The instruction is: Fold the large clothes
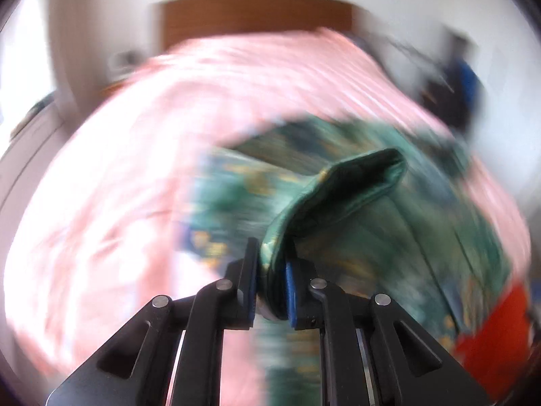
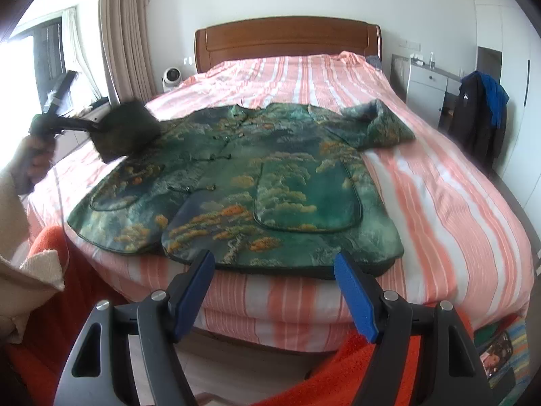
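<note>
A green jacket (image 2: 270,182) with orange and gold cloud patterns lies front up on the bed, its hem toward me. My left gripper (image 1: 270,264) is shut on the cuff of its left sleeve (image 1: 338,189) and holds it lifted; the left wrist view is motion-blurred. In the right wrist view that gripper (image 2: 98,125) is at the left, with the dark sleeve end (image 2: 125,132) raised above the jacket's left shoulder. My right gripper (image 2: 274,267) is open and empty, just before the jacket's hem. The right sleeve (image 2: 382,125) lies bent at the far right.
The bed (image 2: 439,203) has a pink and white striped cover and a wooden headboard (image 2: 287,37). A chair with dark and blue clothes (image 2: 483,118) stands at the right, beside a white cabinet (image 2: 426,91). A small white fan (image 2: 170,79) sits left of the bed. An orange cloth (image 2: 338,372) lies below my grippers.
</note>
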The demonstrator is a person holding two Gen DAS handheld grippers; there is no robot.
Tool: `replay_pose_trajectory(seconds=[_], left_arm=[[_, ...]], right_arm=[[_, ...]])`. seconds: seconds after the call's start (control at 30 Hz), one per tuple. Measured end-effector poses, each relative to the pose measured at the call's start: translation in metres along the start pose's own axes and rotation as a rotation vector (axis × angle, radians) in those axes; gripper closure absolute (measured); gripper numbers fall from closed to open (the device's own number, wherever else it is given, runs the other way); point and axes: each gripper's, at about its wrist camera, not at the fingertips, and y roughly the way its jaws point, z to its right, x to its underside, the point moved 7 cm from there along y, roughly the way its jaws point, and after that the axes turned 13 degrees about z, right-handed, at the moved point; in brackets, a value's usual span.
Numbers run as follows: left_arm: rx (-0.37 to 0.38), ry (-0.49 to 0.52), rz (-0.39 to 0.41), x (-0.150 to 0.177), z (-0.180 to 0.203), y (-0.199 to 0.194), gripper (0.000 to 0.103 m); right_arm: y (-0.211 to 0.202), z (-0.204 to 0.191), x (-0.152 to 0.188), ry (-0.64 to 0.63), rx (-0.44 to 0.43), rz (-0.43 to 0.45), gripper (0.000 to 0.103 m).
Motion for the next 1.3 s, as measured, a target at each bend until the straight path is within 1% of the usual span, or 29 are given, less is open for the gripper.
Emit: replay_pose_trajectory(seconds=[0.03,0.07,0.1,0.17,0.2,0.23,0.27,0.3,0.33,0.4,0.43,0.47,0.5,0.57,0.6,0.63,0.67,0.7,0.77,0.83,0.9,0.93,0.97,1.0,1.03,1.07,1.1,1.2,1.3], left_arm=[[-0.079,-0.058,0.016,-0.001,-0.039,-0.006,0.088],[-0.158,-0.117,0.023,0.003,-0.077,-0.013,0.084],[-0.270,-0.189,0.023,0.010,-0.125,-0.020,0.079],[-0.506,-0.288,0.008,0.036,-0.206,-0.034,0.057],[-0.608,-0.322,-0.014,0.053,-0.240,-0.043,0.055],[-0.664,-0.364,-0.043,0.070,-0.263,-0.051,0.054],[-0.668,-0.418,-0.064,0.084,-0.276,-0.058,0.054],[-0.629,-0.477,-0.067,0.095,-0.281,-0.064,0.055],[-0.571,-0.515,-0.063,0.103,-0.275,-0.068,0.051],[-0.445,-0.513,-0.078,0.110,-0.239,-0.065,0.037],[-0.370,-0.494,-0.090,0.113,-0.215,-0.060,0.025],[-0.247,-0.466,-0.113,0.118,-0.178,-0.054,0.015],[-0.171,-0.448,-0.133,0.121,-0.142,-0.044,0.012],[0.038,-0.396,-0.210,0.132,-0.065,-0.020,0.010],[0.103,-0.368,-0.254,0.140,-0.035,-0.010,0.010],[0.133,-0.344,-0.282,0.145,-0.012,-0.007,0.010],[0.158,-0.312,-0.308,0.152,0.008,0.004,0.010],[0.162,-0.271,-0.325,0.156,0.024,0.017,0.010],[0.147,-0.203,-0.357,0.169,0.039,0.043,0.010],[0.150,-0.178,-0.404,0.183,0.047,0.056,0.011],[0.139,-0.155,-0.419,0.187,0.050,0.051,0.022],[0.146,-0.141,-0.411,0.187,0.051,0.041,0.039],[0.160,-0.123,-0.410,0.187,0.054,0.038,0.059],[0.169,-0.103,-0.415,0.188,0.058,0.031,0.070],[0.167,-0.073,-0.420,0.189,0.060,0.024,0.086],[0.166,-0.057,-0.420,0.190,0.063,0.019,0.089],[0.168,-0.048,-0.413,0.188,0.061,0.009,0.089],[0.166,-0.061,-0.416,0.192,0.051,-0.007,0.090],[0.140,-0.075,-0.433,0.200,0.044,0.002,0.086]], right_arm=[[0.000,-0.001,-0.002,0.000,-0.005,0.008,0.030],[0.001,-0.004,-0.004,-0.001,-0.014,0.016,0.030],[0.003,-0.006,-0.004,0.001,-0.020,0.018,0.030],[0.009,-0.010,-0.005,0.014,-0.044,0.013,0.030],[0.011,-0.011,-0.005,0.022,-0.051,0.008,0.030],[0.014,-0.012,-0.004,0.034,-0.059,0.000,0.030],[0.017,-0.011,-0.002,0.055,-0.066,-0.013,0.030],[0.017,-0.009,-0.001,0.070,-0.066,-0.018,0.030],[0.018,-0.004,0.000,0.096,-0.062,-0.025,0.030],[0.018,0.010,0.000,0.141,-0.041,-0.028,0.030],[0.019,0.019,-0.001,0.159,-0.026,-0.027,0.029],[0.020,0.027,-0.002,0.173,-0.011,-0.027,0.027],[0.023,0.040,-0.004,0.190,0.011,-0.023,0.024],[0.032,0.067,-0.007,0.217,0.046,-0.026,0.021],[0.039,0.082,-0.007,0.239,0.062,-0.045,0.020],[0.049,0.100,-0.006,0.274,0.070,-0.074,0.020],[0.056,0.110,-0.006,0.301,0.071,-0.095,0.020],[0.067,0.123,-0.002,0.328,0.066,-0.134,0.020],[0.087,0.143,0.007,0.372,0.052,-0.196,0.020],[0.105,0.150,0.018,0.408,0.000,-0.260,0.020],[0.118,0.151,0.033,0.433,-0.035,-0.323,0.021],[0.122,0.151,0.039,0.441,-0.039,-0.346,0.024],[0.124,0.151,0.042,0.437,-0.033,-0.352,0.036],[0.121,0.148,0.041,0.421,-0.037,-0.345,0.063],[0.119,0.145,0.038,0.420,-0.055,-0.340,0.079],[0.115,0.142,0.036,0.430,-0.070,-0.337,0.086],[0.110,0.139,0.035,0.428,-0.066,-0.334,0.089],[0.093,0.130,0.034,0.400,-0.060,-0.331,0.090],[0.092,0.124,0.045,0.359,-0.052,-0.356,0.090]])
